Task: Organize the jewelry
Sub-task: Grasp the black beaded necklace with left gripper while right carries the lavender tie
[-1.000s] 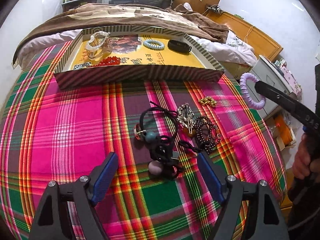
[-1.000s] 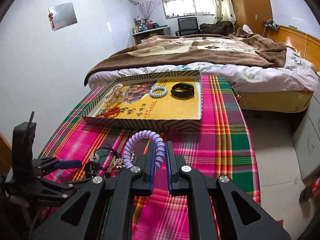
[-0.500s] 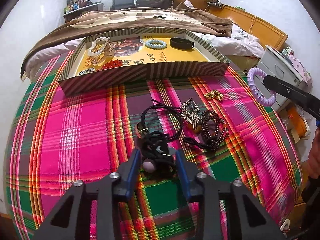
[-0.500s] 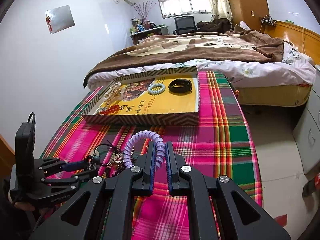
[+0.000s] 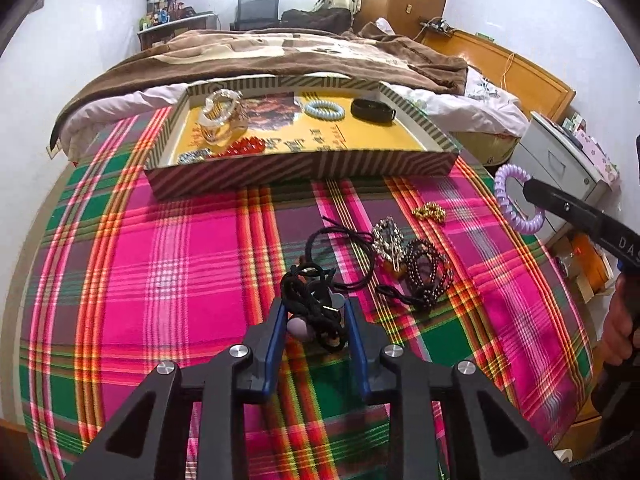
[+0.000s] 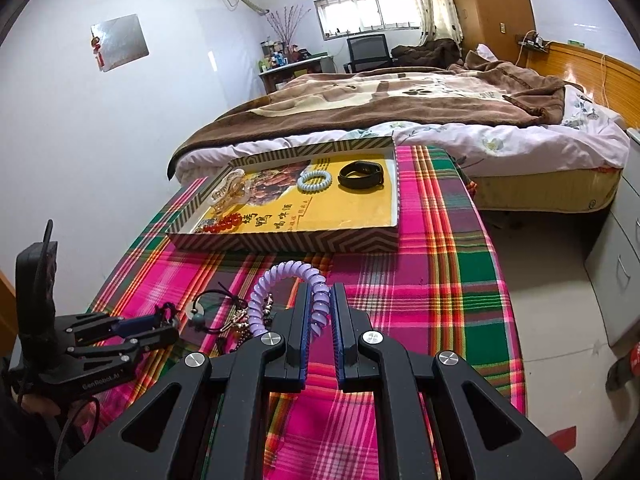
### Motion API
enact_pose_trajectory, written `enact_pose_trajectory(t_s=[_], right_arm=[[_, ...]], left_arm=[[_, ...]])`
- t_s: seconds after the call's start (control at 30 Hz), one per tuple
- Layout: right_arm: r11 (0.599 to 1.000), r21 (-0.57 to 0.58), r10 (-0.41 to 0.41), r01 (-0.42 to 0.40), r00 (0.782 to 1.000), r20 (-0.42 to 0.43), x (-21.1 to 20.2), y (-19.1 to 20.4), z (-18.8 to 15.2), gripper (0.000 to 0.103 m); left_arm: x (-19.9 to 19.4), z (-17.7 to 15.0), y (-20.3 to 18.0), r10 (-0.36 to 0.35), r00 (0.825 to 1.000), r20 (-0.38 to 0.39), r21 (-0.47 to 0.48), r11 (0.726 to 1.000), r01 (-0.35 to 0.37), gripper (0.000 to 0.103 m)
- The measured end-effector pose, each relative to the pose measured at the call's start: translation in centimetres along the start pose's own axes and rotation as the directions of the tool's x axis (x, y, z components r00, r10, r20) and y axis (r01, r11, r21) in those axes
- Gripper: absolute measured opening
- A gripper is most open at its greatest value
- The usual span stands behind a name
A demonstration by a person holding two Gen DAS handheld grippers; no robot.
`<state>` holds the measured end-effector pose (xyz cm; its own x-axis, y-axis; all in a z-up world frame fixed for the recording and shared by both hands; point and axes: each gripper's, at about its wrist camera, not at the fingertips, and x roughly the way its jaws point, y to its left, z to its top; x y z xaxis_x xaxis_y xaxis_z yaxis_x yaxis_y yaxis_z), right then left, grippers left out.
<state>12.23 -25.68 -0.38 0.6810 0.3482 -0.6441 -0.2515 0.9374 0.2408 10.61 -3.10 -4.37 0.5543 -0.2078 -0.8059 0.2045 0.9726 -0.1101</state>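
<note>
While a striped tray (image 5: 304, 172) sits beyond on the plaid cloth (image 5: 172, 264), holding one blue coil tie (image 5: 324, 110) and one black band (image 5: 373, 109), the left gripper (image 5: 316, 312) pinches a black cord tangle (image 5: 316, 300). Raised off to the right, the right gripper (image 6: 320, 312) clamps one purple coil tie (image 6: 288, 280).

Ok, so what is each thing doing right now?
Left tool: closed around the black cord bundle.
Right tool: shut on the purple coil band, held up.
Box tray: open, on the plaid cloth.
Blue coil band: in the tray.
Black wristband: in the tray.
Gold beads: loose on the cloth.
</note>
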Motion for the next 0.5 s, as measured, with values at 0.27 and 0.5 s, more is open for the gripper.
enact_pose_trajectory(t_s=[0.27,0.5], right_arm=[[1.000,-0.004,-0.006,0.006,1.000,0.025,-0.8,0.5,0.8,0.010],[1.000,-0.008,-0.028,0.029,0.999,0.040,-0.7,0.4,2.2,0.010]], left_arm=[[-1.8,1.4,0.5,0.009,0.999,0.053,0.006,1.000,-0.010,0.030],[-2.4,3.6,1.1,0.016,0.996,0.092,0.013,1.000,-0.017,0.030]])
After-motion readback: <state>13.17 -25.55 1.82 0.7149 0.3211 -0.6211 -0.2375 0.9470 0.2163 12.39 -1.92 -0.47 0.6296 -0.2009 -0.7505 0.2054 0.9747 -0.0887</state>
